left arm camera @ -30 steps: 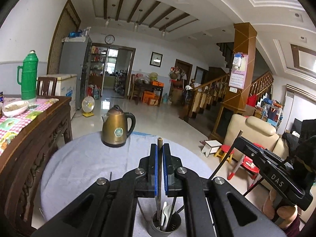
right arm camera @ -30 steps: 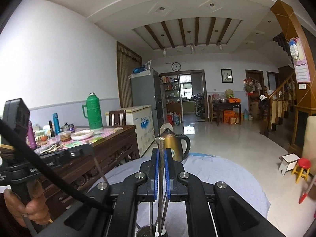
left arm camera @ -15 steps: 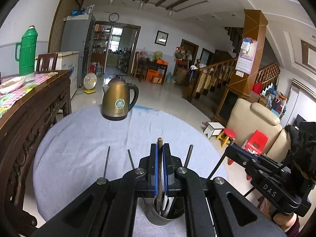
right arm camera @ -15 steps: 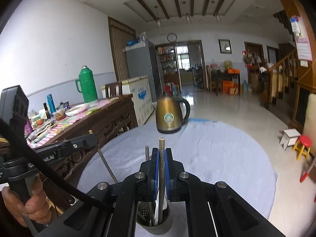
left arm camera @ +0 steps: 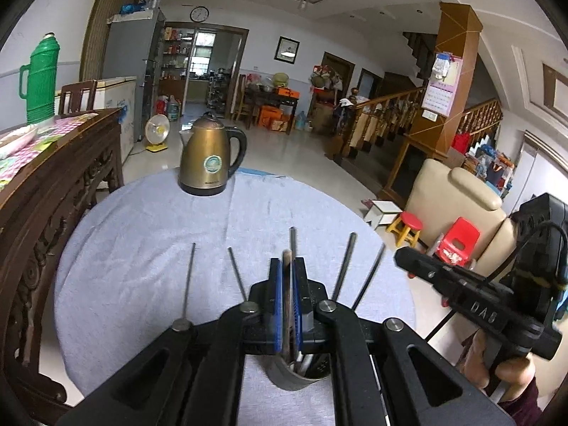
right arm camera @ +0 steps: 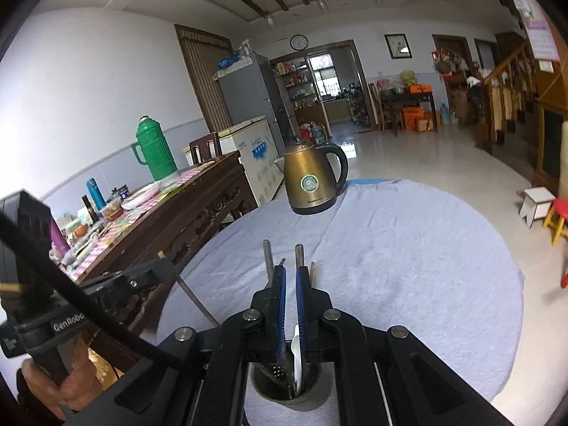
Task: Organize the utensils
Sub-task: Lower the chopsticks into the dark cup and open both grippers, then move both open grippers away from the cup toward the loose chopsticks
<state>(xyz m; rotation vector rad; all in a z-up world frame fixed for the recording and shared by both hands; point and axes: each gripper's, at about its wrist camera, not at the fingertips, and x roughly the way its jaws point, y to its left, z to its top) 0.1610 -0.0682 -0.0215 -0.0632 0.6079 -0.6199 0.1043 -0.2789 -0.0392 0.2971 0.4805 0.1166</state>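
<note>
A steel cup (left arm camera: 280, 378) stands on the grey-clothed round table (left arm camera: 142, 230) with several thin metal utensil handles (left arm camera: 188, 277) sticking up from it. Directly above the cup, my left gripper (left arm camera: 287, 266) has a brown chopstick (left arm camera: 287, 284) upright between its blue pads. Its jaws are opening and a sliver of gap shows beside the stick. My right gripper (right arm camera: 290, 273) hangs over the same cup (right arm camera: 284, 396), its pads a narrow slit apart with nothing in the slit. A white spoon (right arm camera: 296, 348) stands in the cup below them. Each gripper appears at the edge of the other's view.
A bronze electric kettle (left arm camera: 207, 159) stands at the far side of the table. A carved wooden sideboard (left arm camera: 53, 163) with a green thermos (left arm camera: 41, 78) and dishes runs along the left. A beige sofa (left arm camera: 458, 195) and small stools are off the table's right edge.
Both grippers have sunk toward the cup and tipped downward, so more tabletop shows. The stick that stood between the right pads is gone from them. The left still has its chopstick.
</note>
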